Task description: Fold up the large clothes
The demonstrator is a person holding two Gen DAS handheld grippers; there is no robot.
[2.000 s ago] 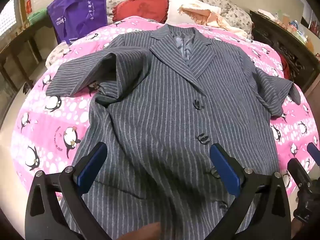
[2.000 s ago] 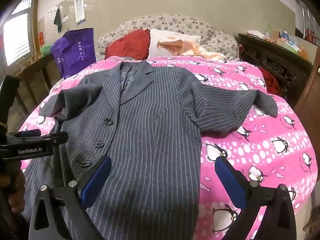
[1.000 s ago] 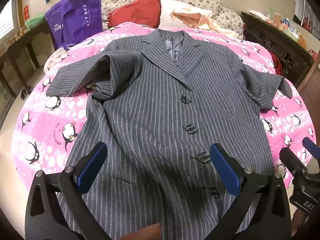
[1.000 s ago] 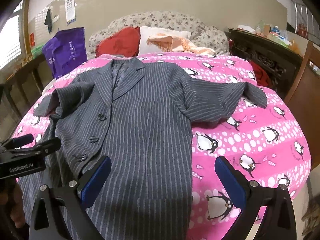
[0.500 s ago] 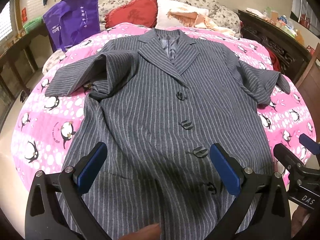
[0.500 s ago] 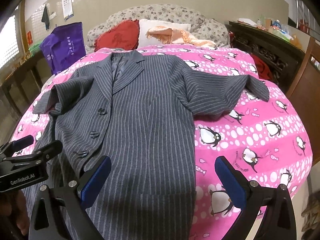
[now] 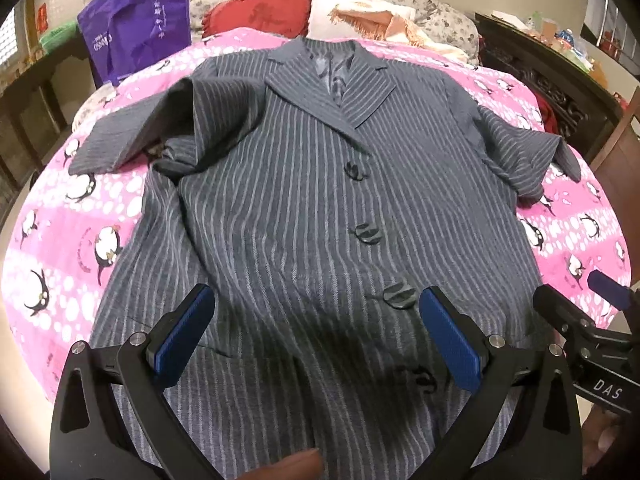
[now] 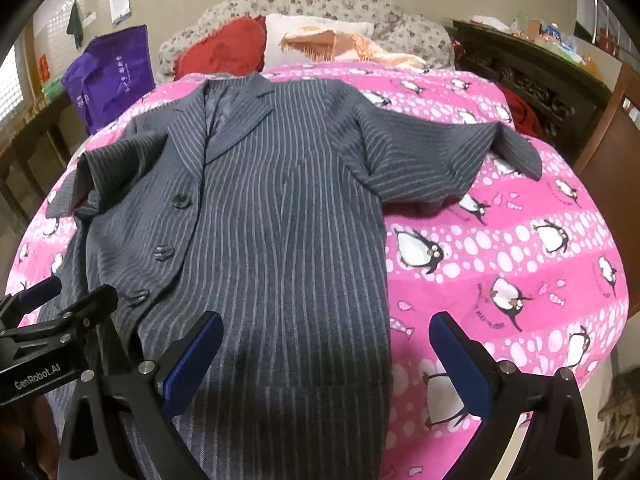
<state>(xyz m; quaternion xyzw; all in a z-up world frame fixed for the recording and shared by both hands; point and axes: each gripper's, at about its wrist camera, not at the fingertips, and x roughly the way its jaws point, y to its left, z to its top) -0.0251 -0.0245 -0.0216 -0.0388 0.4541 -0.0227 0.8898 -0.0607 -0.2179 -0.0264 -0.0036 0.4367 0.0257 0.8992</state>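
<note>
A grey pinstriped jacket (image 7: 304, 208) lies face up and buttoned on a pink penguin-print bedspread (image 7: 68, 232), collar toward the pillows. Its left sleeve (image 7: 132, 136) is folded across itself; the right sleeve (image 8: 432, 160) spreads out sideways. My left gripper (image 7: 316, 344) is open and empty, above the jacket's lower front near the buttons. My right gripper (image 8: 326, 364) is open and empty, above the jacket's lower right edge. Each gripper shows at the edge of the other's view: the right one (image 7: 580, 312) and the left one (image 8: 60, 300).
A purple bag (image 7: 136, 20) stands at the bed's far left. A red cushion (image 7: 260, 8) and a white pillow with a peach cloth (image 7: 368, 16) lie at the head. A dark wooden cabinet (image 8: 532, 68) runs along the right side.
Both grippers have pulled back slightly and lowered over the jacket's hem, so the jacket sits higher in both views. Both stay open. The jacket has not moved.
</note>
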